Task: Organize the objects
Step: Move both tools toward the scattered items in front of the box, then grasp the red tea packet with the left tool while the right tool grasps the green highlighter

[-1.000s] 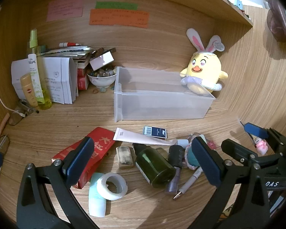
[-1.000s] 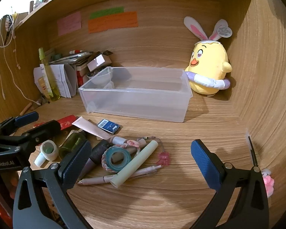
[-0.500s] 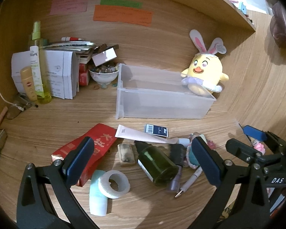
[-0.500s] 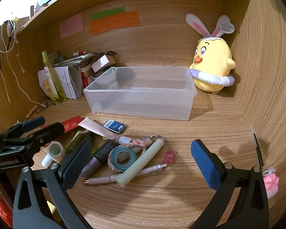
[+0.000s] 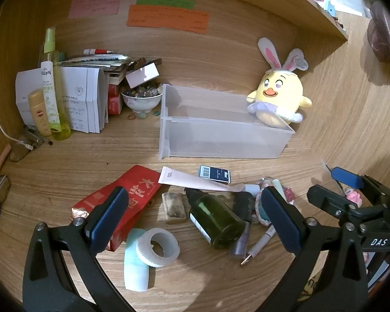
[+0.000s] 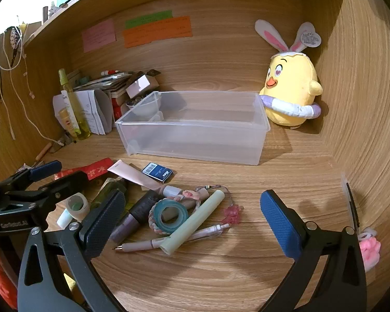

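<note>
Across the wooden desktop (image 6: 221, 273) in front of both grippers lies the clutter: a dark green bottle (image 5: 215, 221), a white tape roll (image 5: 157, 247), a red packet (image 5: 122, 202), a pink tube (image 5: 195, 180), a teal tape ring (image 6: 169, 214), a pale green stick (image 6: 195, 223) and a pen (image 6: 169, 239), all touching or overlapping. Since a second ago both views have drawn slightly back and upward, nothing on the desk shifting. Behind the pile the clear plastic bin (image 6: 195, 140) stands with bare wood on its near side. Both the left gripper (image 5: 195, 221) and right gripper (image 6: 192, 223) hover spread wide, holding nothing. A yellow chick plush (image 6: 291, 93) sits just beside the bin's right end; papers (image 5: 83, 98), bottles and a bowl of marbles (image 5: 141, 98) crowd its left.
</note>
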The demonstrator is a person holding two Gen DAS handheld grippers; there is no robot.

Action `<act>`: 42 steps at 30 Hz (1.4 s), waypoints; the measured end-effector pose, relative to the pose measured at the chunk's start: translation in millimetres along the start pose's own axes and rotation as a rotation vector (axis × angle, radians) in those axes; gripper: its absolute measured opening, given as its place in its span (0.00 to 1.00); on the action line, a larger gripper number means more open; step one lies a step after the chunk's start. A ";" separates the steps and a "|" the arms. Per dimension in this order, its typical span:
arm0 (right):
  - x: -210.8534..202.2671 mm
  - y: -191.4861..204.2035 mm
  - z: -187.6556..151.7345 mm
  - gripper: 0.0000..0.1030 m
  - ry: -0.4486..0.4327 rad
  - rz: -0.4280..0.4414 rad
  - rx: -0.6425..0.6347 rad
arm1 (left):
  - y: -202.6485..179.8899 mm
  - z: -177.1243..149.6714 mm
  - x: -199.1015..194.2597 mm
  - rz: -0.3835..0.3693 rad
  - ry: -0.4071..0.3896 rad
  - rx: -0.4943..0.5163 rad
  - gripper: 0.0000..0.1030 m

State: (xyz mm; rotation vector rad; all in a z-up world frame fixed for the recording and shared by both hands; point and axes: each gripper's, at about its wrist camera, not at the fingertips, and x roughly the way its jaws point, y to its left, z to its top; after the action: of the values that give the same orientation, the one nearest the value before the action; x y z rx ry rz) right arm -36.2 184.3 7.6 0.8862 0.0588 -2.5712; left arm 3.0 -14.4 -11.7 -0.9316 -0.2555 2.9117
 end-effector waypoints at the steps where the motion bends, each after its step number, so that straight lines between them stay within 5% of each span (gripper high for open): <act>1: 0.5 0.1 -0.1 1.00 0.001 0.003 0.001 | 0.1 -0.2 -0.4 0.000 0.001 0.003 1.00; 9: 10.6 4.2 -6.9 1.00 0.030 0.027 -0.011 | 13.2 0.1 -2.0 -0.016 0.017 -0.002 1.00; 15: 21.4 -4.6 -12.9 1.00 0.066 0.021 0.010 | 39.9 -0.1 3.5 0.047 0.048 -0.019 1.00; 18: 26.9 -11.9 -14.3 0.99 0.082 0.017 0.035 | 53.6 1.3 9.9 0.078 0.084 -0.011 0.86; 27: 40.2 -23.3 -22.8 0.84 0.145 0.040 0.088 | 79.9 -8.3 21.1 0.133 0.156 -0.013 0.81; 37: 60.1 -28.5 -22.2 0.52 0.192 0.054 0.154 | 92.8 -23.5 30.3 0.106 0.228 -0.017 0.81; 42: 66.1 -33.6 -18.2 0.46 0.202 0.042 0.181 | 93.8 -21.0 34.0 0.085 0.225 -0.024 0.73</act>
State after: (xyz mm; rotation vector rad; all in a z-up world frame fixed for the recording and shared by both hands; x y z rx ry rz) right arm -85.9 193.4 -49.5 1.1997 -0.1349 -2.4683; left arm -14.2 -99.7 -64.9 -1.2910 -0.2421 2.8495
